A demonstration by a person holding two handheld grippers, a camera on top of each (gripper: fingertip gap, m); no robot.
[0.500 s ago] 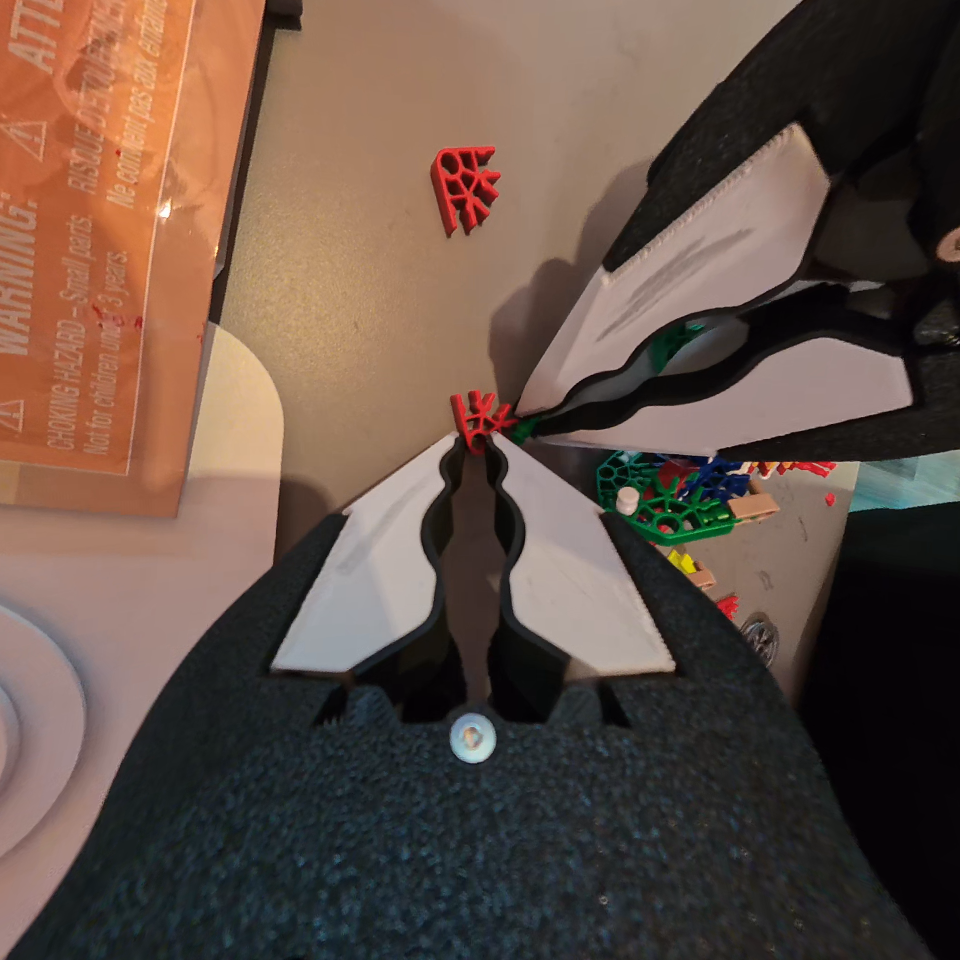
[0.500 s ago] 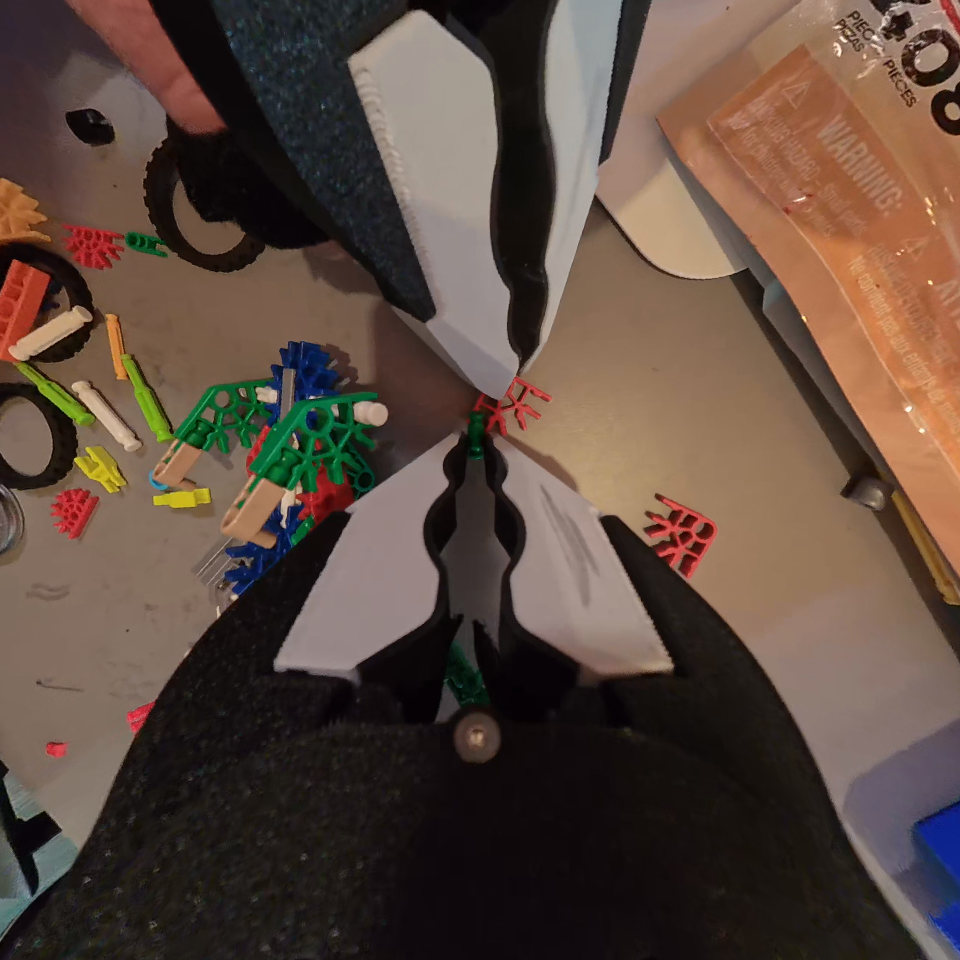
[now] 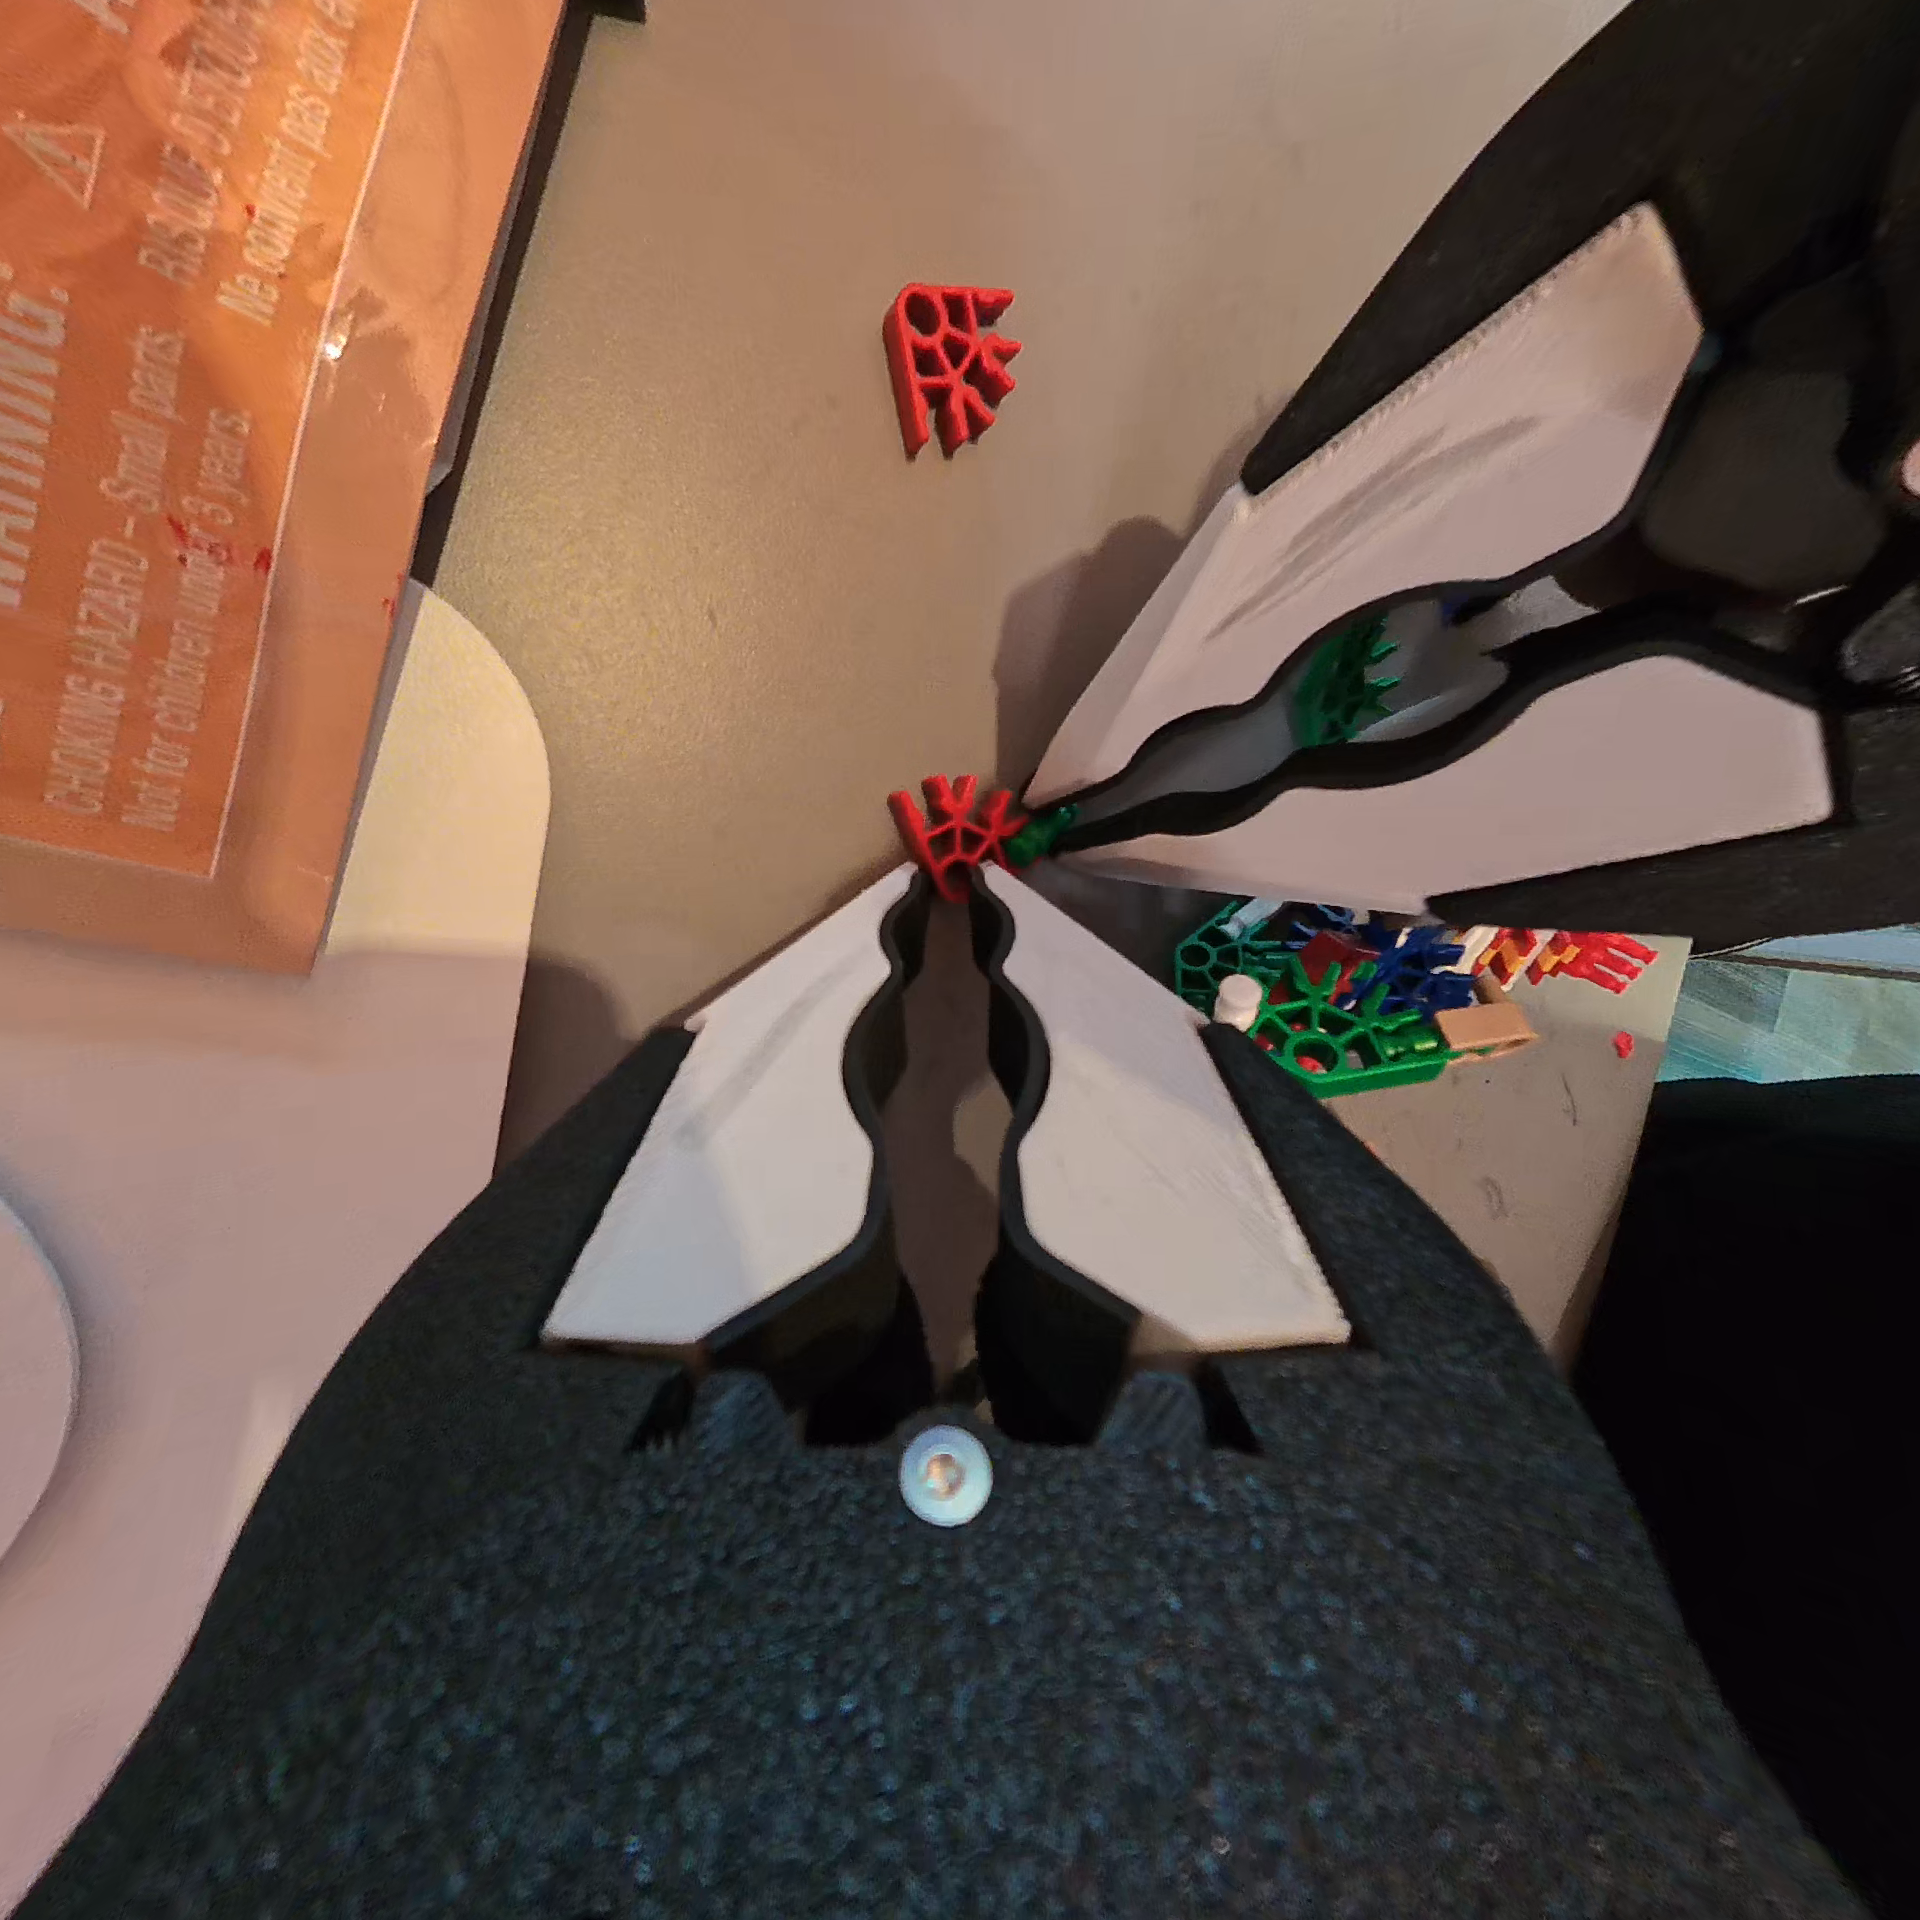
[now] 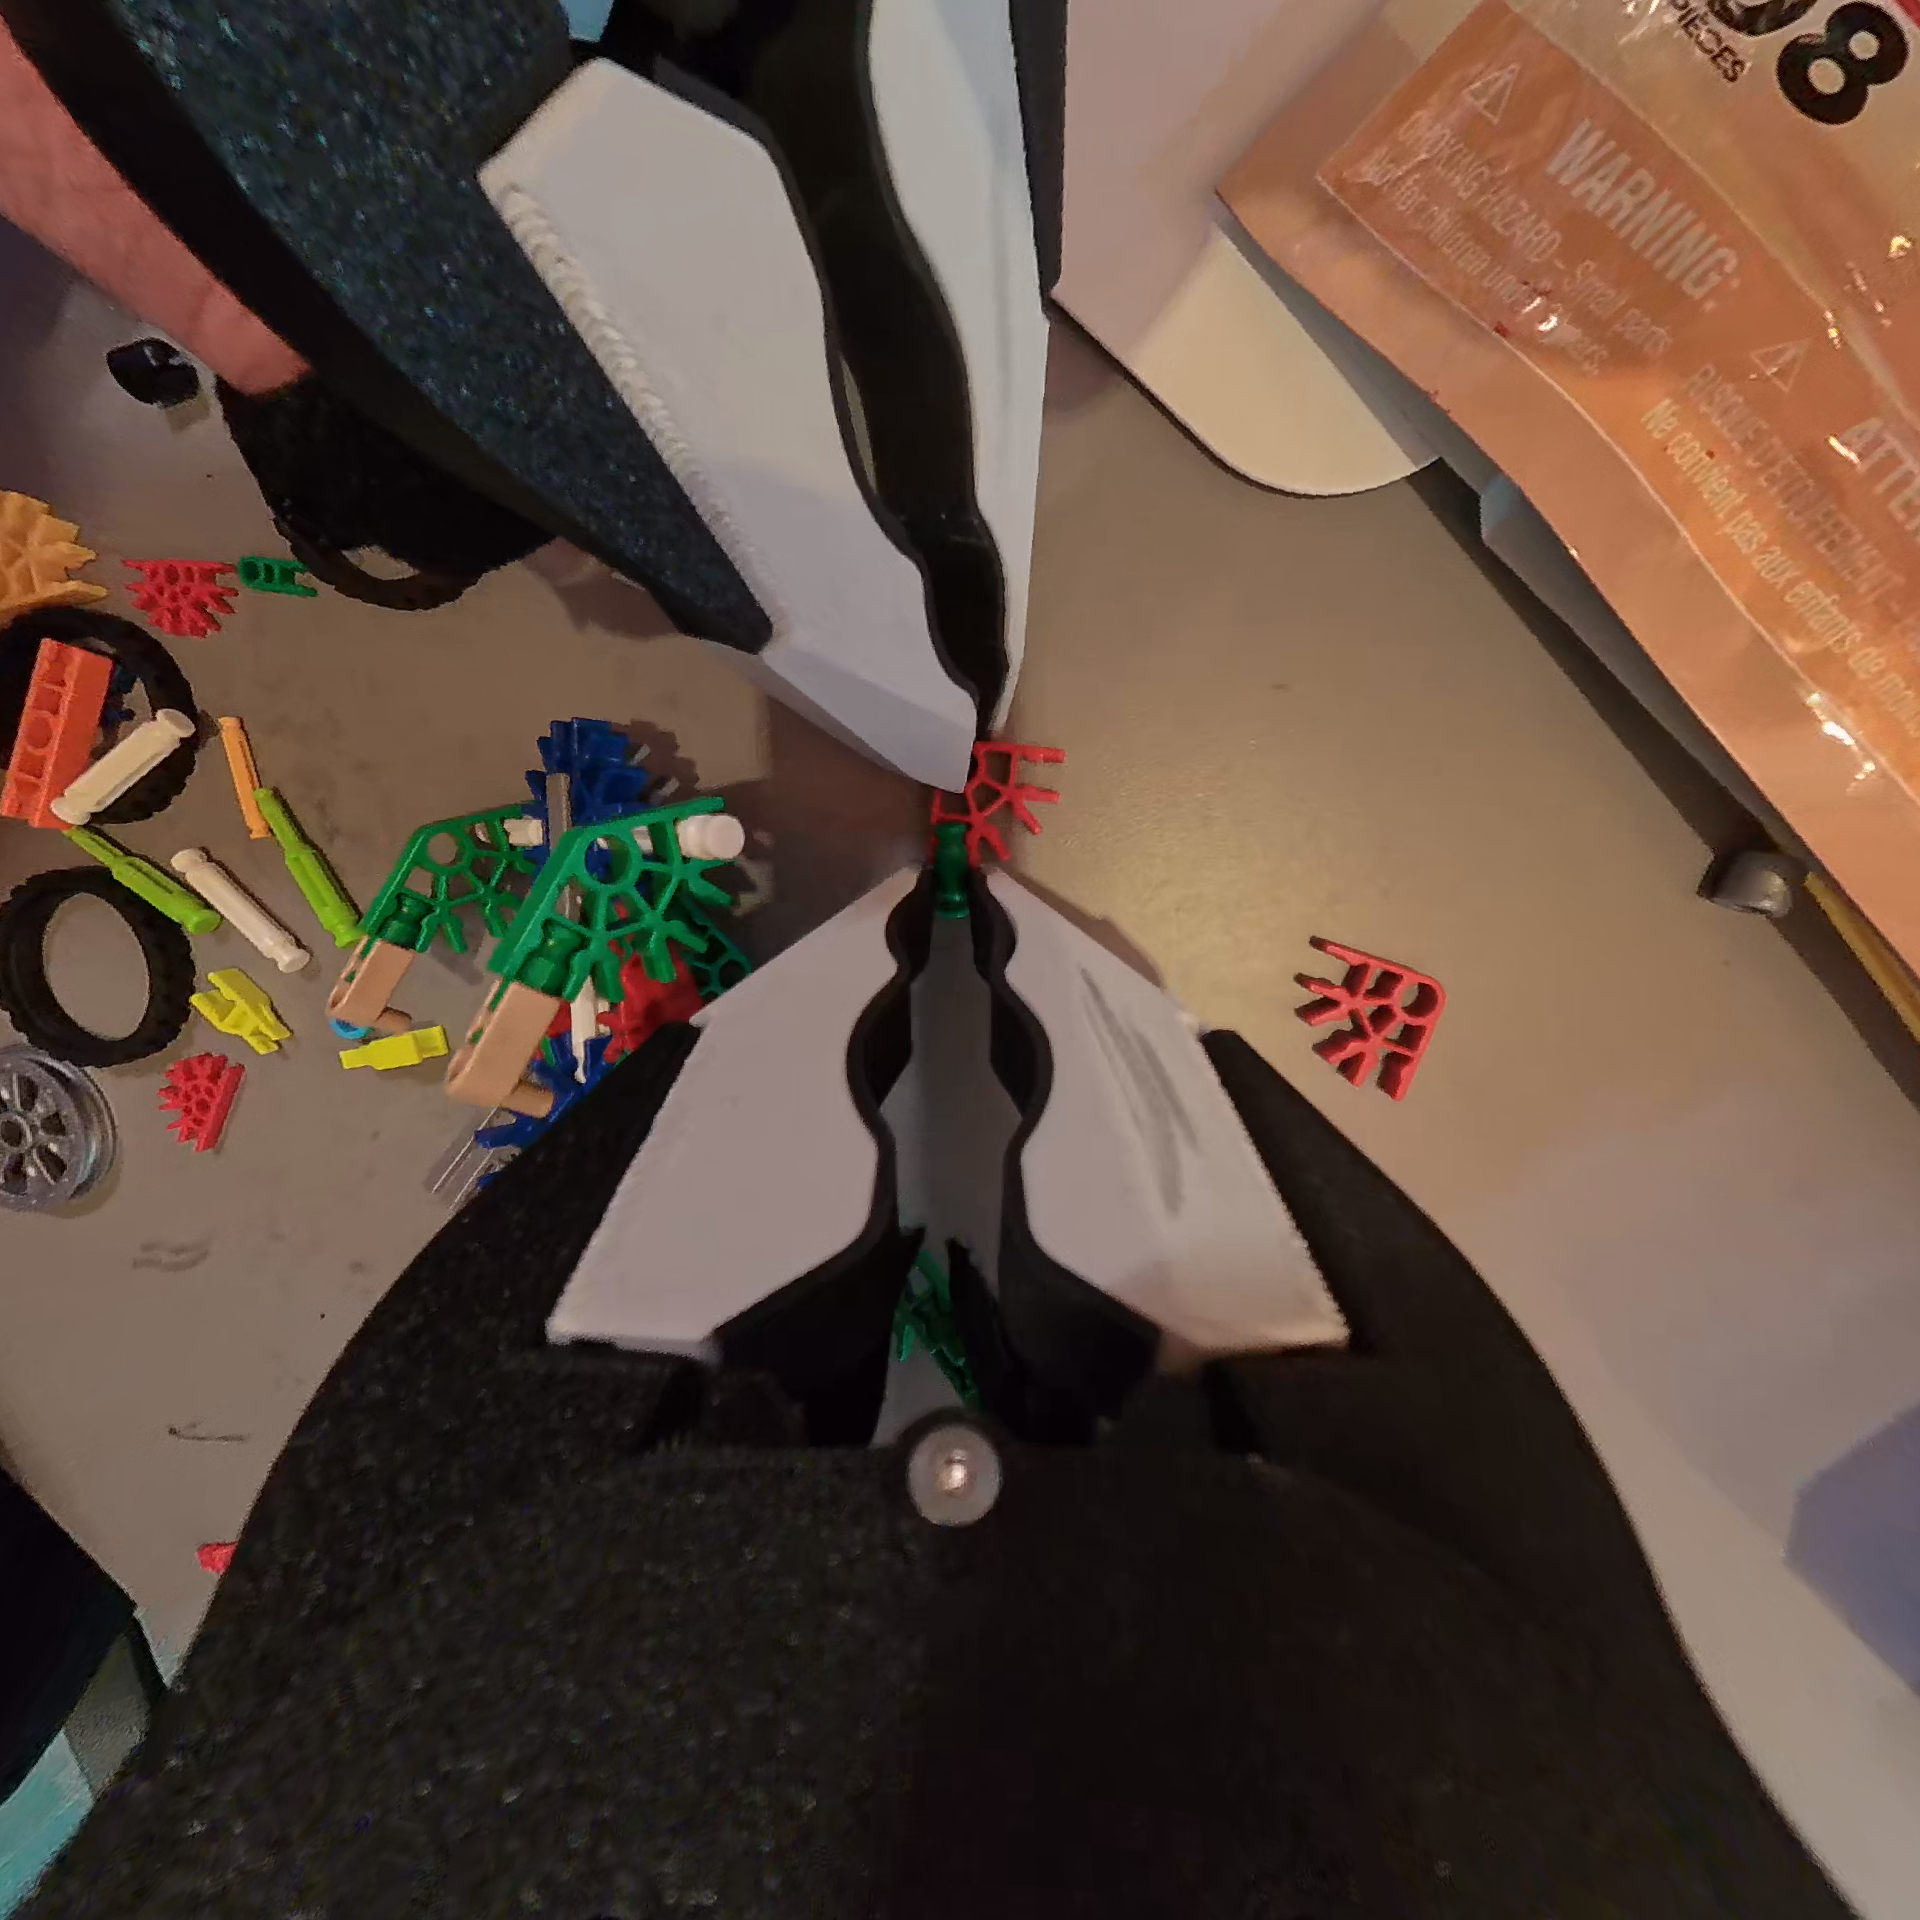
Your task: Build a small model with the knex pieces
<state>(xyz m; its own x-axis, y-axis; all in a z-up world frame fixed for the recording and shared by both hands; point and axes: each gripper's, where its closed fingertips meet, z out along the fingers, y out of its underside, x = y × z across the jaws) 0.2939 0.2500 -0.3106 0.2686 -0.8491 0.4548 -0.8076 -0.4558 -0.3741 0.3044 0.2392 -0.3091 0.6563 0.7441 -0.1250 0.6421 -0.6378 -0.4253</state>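
My left gripper (image 3: 948, 883) is shut on a small red fan-shaped connector (image 3: 954, 831), held above the grey table. My right gripper (image 4: 948, 888) is shut on a short green rod (image 4: 948, 868), with a green connector (image 4: 930, 1325) showing farther back between its fingers. The rod's tip meets the red connector (image 4: 1000, 800). In the left wrist view the right gripper (image 3: 1049, 826) comes in from the right with the green rod (image 3: 1039, 831) at its tips. In the right wrist view the left gripper (image 4: 982, 732) comes down from the top. A second red connector (image 3: 951, 364) lies loose on the table.
An orange plastic bag (image 3: 156, 436) lies on a white object (image 3: 447, 790) at the left. A pile of green, blue and red parts (image 4: 561, 935) lies left of the right gripper, with black tyres (image 4: 94, 966), a silver wheel hub (image 4: 47, 1132) and loose rods (image 4: 234, 909). The loose red connector (image 4: 1371, 1018) lies to its right. My two grippers' fingertips are within a few centimetres of each other. From either gripper's tips it is about 20 cm to the silver wheel hub (image 4: 47, 1132).
Both grippers stay closed and nearly still. The red connector sits a little closer onto the green rod's tip.
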